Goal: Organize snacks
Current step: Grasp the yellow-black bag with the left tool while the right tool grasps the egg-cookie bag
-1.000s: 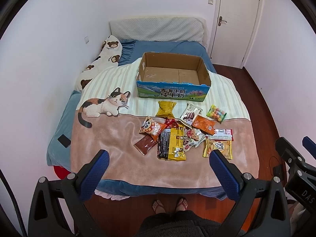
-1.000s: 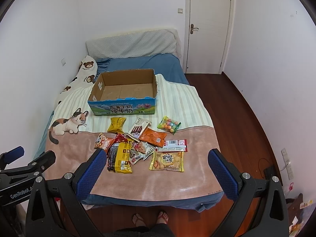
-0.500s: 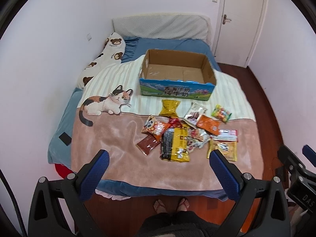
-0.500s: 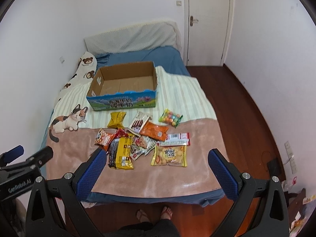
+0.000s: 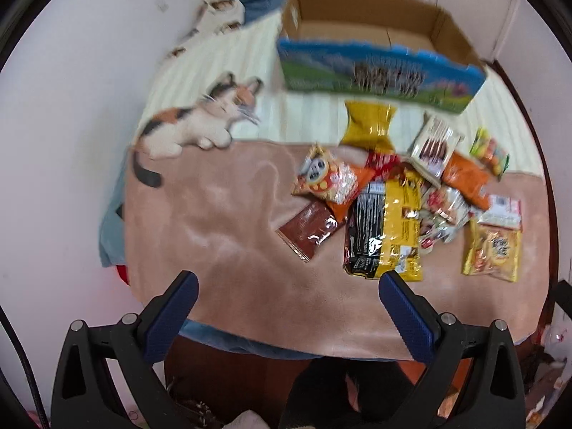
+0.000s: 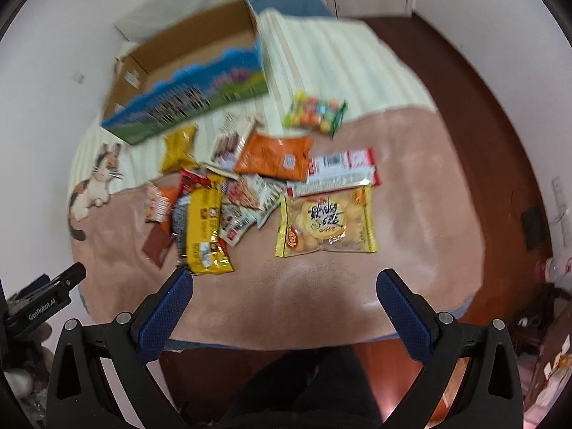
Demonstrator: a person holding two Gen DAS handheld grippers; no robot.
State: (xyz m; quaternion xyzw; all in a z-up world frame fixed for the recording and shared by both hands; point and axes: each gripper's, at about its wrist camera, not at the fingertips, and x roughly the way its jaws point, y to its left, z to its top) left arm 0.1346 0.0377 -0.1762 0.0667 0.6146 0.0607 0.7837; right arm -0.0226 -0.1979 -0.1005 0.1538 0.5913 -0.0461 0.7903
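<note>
Several snack packets lie in a loose pile on the bed. A big yellow-and-black bag (image 5: 384, 230) (image 6: 202, 228) lies nearest the front edge, beside a brown bar (image 5: 307, 230). A yellow biscuit bag (image 6: 327, 221) (image 5: 491, 250) and an orange packet (image 6: 275, 155) lie to the right. An empty open cardboard box (image 5: 379, 68) (image 6: 186, 107) with a blue printed side stands behind the pile. My left gripper (image 5: 286, 286) hangs open over the bed's front edge, left of the pile. My right gripper (image 6: 284, 286) is open too, just in front of the biscuit bag. Neither holds anything.
The bed wears a pink and striped blanket (image 5: 228, 236) with a cat picture (image 5: 200, 121). White wall runs along its left side. Dark wood floor (image 6: 475, 114) lies to the right. A person's dark-clothed legs (image 6: 304, 389) stand at the foot of the bed.
Both grippers have dropped and moved in toward the bed, so the snacks and box look much bigger. Both views are blurred by motion. Jaws stay open.
</note>
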